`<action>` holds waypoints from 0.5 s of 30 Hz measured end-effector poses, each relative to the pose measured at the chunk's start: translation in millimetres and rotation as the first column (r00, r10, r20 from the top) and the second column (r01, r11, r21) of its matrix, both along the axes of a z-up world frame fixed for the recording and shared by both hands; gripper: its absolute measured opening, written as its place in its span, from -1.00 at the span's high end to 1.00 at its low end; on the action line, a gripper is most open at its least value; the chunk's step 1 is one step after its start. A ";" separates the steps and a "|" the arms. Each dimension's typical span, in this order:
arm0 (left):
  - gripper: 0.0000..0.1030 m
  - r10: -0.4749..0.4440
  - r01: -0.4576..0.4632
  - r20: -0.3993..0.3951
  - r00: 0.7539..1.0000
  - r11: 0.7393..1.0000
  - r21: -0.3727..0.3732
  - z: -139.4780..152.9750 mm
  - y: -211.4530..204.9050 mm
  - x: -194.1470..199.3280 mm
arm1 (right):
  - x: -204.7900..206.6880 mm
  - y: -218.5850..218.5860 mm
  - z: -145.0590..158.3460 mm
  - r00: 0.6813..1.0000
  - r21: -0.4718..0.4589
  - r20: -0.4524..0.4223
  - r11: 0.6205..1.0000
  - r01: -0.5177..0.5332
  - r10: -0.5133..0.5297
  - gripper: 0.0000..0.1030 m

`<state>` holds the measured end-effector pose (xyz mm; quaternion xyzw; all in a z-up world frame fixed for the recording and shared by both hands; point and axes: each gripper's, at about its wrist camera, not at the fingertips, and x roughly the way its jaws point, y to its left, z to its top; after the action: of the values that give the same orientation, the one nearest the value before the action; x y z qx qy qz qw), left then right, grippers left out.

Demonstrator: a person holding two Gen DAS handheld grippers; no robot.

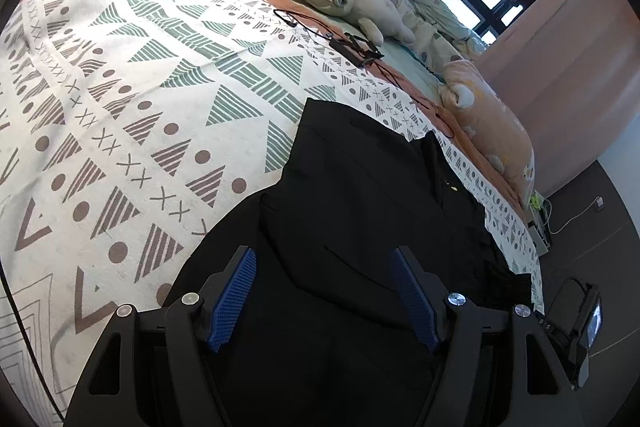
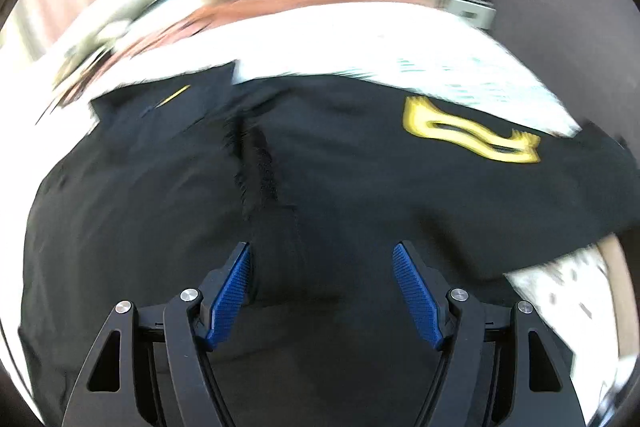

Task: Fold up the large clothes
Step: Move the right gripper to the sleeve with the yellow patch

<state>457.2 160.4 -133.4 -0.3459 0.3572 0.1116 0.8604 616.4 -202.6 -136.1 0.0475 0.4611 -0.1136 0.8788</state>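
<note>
Black garment (image 1: pixel 360 211), yellow emblem (image 2: pixel 468 131); white bedspread (image 1: pixel 120 87), green-brown triangles, dots; blue tool pads (image 1: pixel 234 301).

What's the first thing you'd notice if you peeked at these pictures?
A big black garment lies across the near edge of a bed, on a white bedspread with triangle patterns. In the right wrist view a bright yellow logo glows on the black cloth. Farther back, a grey plush toy rests near the window.

Open tongs (image 1: pixel 323 259) above black garment (image 1: pixel 360 187)
</note>
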 end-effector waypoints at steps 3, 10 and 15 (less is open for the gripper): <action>-0.39 -0.004 0.004 0.000 1.000 1.000 0.000 0.6 -1.0 0.5 | -15.6 -39.4 11.8 0.997 0.141 0.041 0.988 0.066 -0.073 -0.39; -0.39 -0.017 0.017 0.011 1.000 1.000 -0.003 4.9 -5.5 0.7 | -51.7 -88.1 39.4 0.991 0.290 0.112 0.956 0.044 -0.080 -0.39; -0.39 -0.043 0.043 0.004 0.999 0.999 0.024 8.2 -17.4 5.2 | -68.8 -132.7 51.7 0.969 0.306 0.173 0.945 0.120 -0.179 -0.39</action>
<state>462.5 143.0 -125.1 -0.3282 0.3611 0.0966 0.8675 547.6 -335.3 -84.3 0.2231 0.3781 -0.1053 0.8923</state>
